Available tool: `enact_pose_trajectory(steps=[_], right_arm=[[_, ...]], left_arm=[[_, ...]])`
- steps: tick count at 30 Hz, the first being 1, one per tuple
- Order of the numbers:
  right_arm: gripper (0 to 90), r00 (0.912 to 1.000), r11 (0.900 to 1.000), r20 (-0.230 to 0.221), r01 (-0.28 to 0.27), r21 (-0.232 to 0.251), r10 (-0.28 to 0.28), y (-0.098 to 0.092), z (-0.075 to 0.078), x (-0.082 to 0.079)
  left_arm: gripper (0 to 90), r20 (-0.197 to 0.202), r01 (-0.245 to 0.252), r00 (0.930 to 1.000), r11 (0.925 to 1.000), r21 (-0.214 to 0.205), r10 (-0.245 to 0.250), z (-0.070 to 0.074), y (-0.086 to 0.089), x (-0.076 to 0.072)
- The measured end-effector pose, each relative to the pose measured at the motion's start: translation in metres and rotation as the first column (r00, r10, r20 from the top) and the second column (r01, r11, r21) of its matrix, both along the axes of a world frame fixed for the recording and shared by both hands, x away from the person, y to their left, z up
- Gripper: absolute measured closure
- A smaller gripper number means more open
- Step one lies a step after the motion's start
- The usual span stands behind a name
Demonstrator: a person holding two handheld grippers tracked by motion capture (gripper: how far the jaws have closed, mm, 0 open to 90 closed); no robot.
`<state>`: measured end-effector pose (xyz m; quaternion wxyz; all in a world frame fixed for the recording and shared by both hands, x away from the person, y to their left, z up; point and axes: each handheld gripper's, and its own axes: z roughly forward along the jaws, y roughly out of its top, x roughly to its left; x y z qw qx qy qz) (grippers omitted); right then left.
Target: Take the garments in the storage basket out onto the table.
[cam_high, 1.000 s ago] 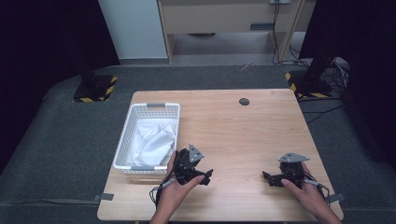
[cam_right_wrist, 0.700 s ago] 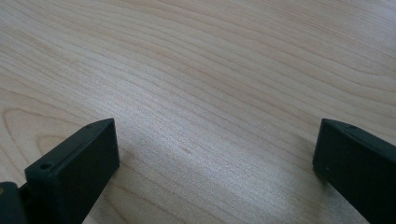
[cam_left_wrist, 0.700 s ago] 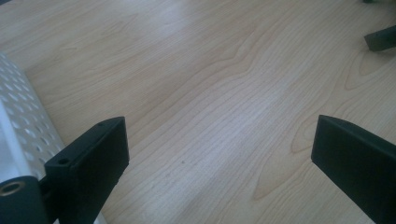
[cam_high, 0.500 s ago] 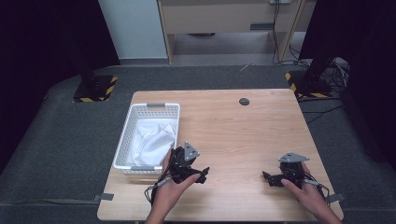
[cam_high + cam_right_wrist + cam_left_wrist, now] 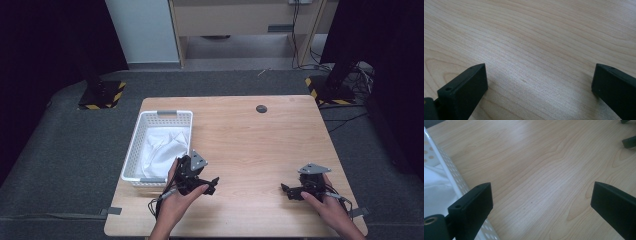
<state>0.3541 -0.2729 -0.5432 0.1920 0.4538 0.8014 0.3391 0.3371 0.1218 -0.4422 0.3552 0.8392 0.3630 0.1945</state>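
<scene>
you held the left hand-held gripper [image 5: 214, 184] low over the near part of the counter [image 5: 260, 150], just beside the near right corner of the white basket [image 5: 134, 155]. in the left gripper view its jaws stood wide apart with nothing between them but bare wood, and the basket's perforated wall [image 5: 454, 175] ran right past the left jaw. your right hand-held gripper [image 5: 286, 190] sat well apart from it, near the counter's right front corner, pointing left toward the other one; its jaws were spread wide too and gripped nothing, only wood grain [image 5: 536, 55] showing between them. inside the basket lay a crumpled white cloth [image 5: 162, 145], filling most of it and touched by neither gripper. farther back, near the far edge of the counter, sat a small dark round disc [image 5: 261, 108].
</scene>
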Motion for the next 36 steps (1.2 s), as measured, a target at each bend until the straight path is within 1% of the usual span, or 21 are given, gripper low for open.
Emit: enact_pose_trajectory(steps=[10,20,24,36], right_arm=[[0.3,1.0000,1.0000,-0.001,0.002,0.001,-0.002,0.000,0.000,0.000],[0.3,1.0000,1.0000,-0.001,0.003,0.001,-0.003,0.000,0.000,0.000],[0.3,1.0000,1.0000,0.000,0.003,0.001,-0.003,0.000,0.000,0.000],[0.3,1.0000,1.0000,-0.001,0.002,0.001,-0.002,0.000,0.000,0.000]], left_arm=[[3.8,0.004,-0.013,0.9999,0.9999,-0.002,0.013,0.004,0.008,0.000],[3.7,0.000,-0.006,1.0000,0.9999,0.009,0.006,0.004,0.010,0.000],[3.7,0.002,-0.012,0.9999,0.9998,0.016,0.012,0.005,0.011,0.000],[3.7,0.010,-0.022,0.9997,0.9997,0.011,0.022,0.010,0.019,0.001]])
